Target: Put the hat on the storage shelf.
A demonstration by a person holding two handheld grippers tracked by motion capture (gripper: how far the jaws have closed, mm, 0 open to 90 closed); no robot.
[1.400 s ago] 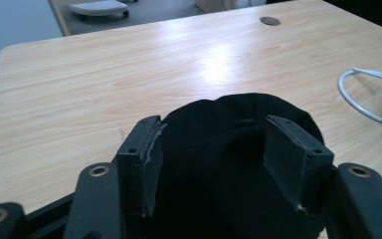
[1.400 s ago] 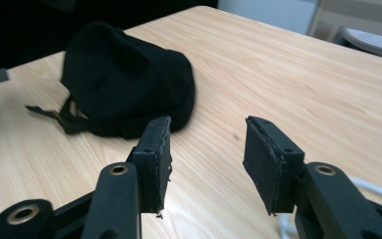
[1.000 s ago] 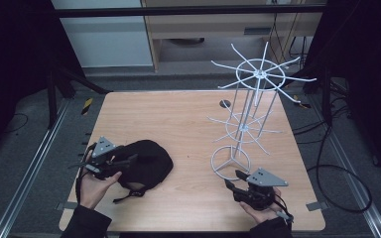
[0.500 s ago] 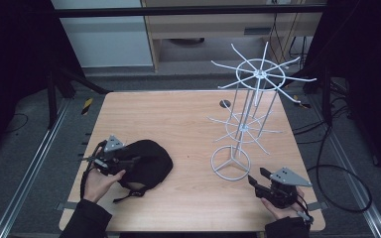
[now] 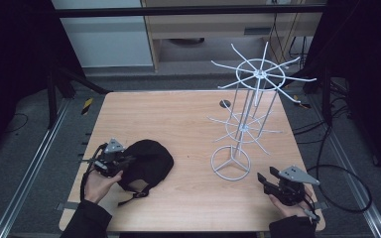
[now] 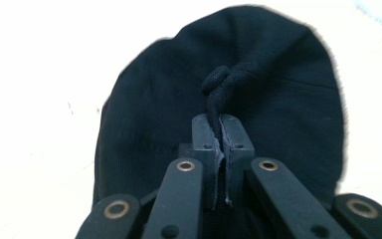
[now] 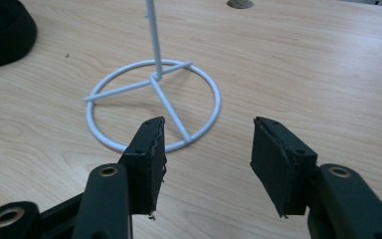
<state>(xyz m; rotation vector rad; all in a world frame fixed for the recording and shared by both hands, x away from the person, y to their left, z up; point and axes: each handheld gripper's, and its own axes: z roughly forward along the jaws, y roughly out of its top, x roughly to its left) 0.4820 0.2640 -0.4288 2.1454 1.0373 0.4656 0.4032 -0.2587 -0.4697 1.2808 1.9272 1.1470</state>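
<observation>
Black cap [image 5: 146, 163] lies on table [image 5: 178, 119], directly ahead of left gripper [image 6: 222, 127]. Jaws just closed, pinching fold of crown fabric. Cap looks soft, light, floppy; will sag when lifted. Right gripper [image 7: 206, 149] wide, empty, white wire rack [image 7: 154, 107] just ahead.

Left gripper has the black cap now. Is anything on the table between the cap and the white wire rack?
Nothing visible does. The left gripper is shut on a fold of the black cap, and bare wooden table lies between it and the white wire rack. The right gripper, open, sits past the rack's base.
</observation>
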